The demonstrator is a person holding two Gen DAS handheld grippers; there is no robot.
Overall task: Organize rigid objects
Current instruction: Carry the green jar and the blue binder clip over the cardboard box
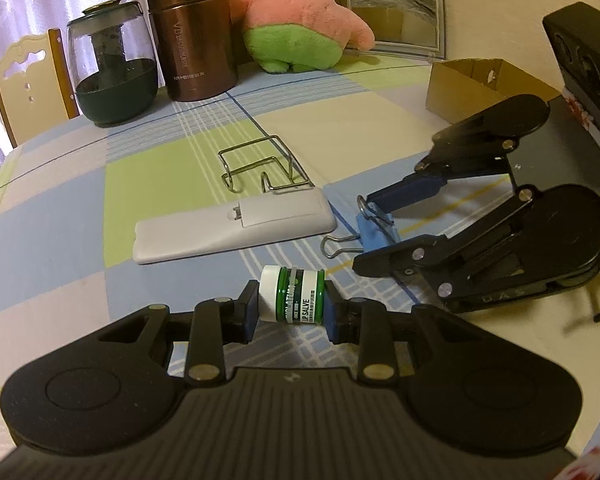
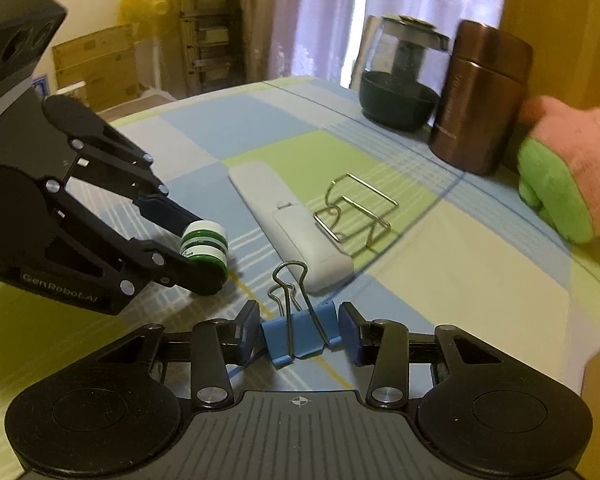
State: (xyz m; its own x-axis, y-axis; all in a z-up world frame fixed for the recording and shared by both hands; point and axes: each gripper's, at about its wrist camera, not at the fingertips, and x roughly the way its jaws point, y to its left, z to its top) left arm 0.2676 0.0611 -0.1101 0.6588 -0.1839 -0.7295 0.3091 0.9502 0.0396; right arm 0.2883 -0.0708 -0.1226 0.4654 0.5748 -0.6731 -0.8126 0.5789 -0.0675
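Gripping comes first here: the left gripper (image 1: 290, 306) has its 2 pads pinching the lip salve jar (image 1: 292, 294) end to end, low over the checked tablecloth (image 1: 60, 208). The right gripper (image 2: 298, 332) straddles the blue binder clip (image 2: 300, 334); its jaws look just shy of contact, so I judge the pinch unfinished. Next they must close on the clip, then both items lift toward the cardboard box (image 1: 476, 84), skirting the white remote (image 1: 236, 226) and wire rack (image 1: 264, 168)

One remote (image 1: 236, 228), one binder clip (image 1: 374, 232), one jar (image 1: 292, 294) — two tongs.
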